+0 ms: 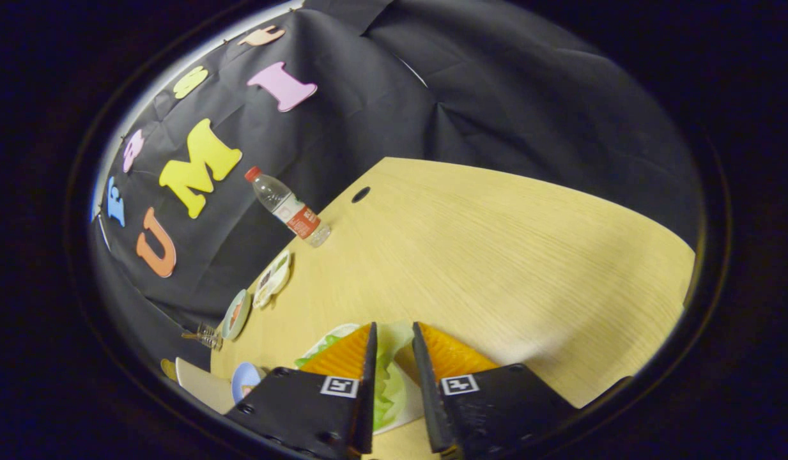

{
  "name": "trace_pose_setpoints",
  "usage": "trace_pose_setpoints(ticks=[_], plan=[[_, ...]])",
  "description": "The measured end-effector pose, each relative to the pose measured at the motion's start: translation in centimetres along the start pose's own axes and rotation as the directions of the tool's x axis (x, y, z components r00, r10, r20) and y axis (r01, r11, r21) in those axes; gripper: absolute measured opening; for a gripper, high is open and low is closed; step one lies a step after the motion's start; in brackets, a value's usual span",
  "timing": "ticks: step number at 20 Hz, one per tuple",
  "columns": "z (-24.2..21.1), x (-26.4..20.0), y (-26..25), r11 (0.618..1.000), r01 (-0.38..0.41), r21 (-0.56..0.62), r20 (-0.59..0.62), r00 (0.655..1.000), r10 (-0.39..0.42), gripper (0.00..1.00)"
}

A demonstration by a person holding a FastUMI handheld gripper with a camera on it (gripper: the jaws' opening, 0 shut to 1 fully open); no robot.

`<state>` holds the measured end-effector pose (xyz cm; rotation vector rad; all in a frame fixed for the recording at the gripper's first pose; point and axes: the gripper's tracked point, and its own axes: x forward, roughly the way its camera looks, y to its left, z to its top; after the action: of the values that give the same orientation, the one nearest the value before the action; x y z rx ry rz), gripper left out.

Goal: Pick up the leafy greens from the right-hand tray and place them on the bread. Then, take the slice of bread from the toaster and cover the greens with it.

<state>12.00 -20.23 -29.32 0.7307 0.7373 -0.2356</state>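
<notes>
You're over a light wood-grain desk (496, 255) with a dark round hole (361, 194) near its far edge. On it: a clear plastic bottle with red cap and label (287, 207), a white plate of leafy greens (388, 383), two small dishes (272, 279) along the wall side.

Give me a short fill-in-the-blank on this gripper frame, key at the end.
1. The leafy greens sit ____ the gripper fingers.
2. The greens lie on a ____ plate.
3. The water bottle has a ____ cap.
4. The table top is made of ____.

Missing words: between; white; red; wood
</notes>
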Motion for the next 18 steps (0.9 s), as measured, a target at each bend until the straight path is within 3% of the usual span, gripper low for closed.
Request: trace_pose_setpoints(ticks=[3, 8, 18], plan=[[0.5, -0.3, 0.2, 0.999, -0.028, -0.017, 0.025, 0.999, 0.029, 0.00], [2.3, -2.9, 2.3, 0.993, -0.099, -0.057, 0.106, 0.989, 0.105, 0.00], [3.7, -9.3, 11.3, 0.960, -0.210, -0.184, 0.207, 0.947, 0.246, 0.00]])
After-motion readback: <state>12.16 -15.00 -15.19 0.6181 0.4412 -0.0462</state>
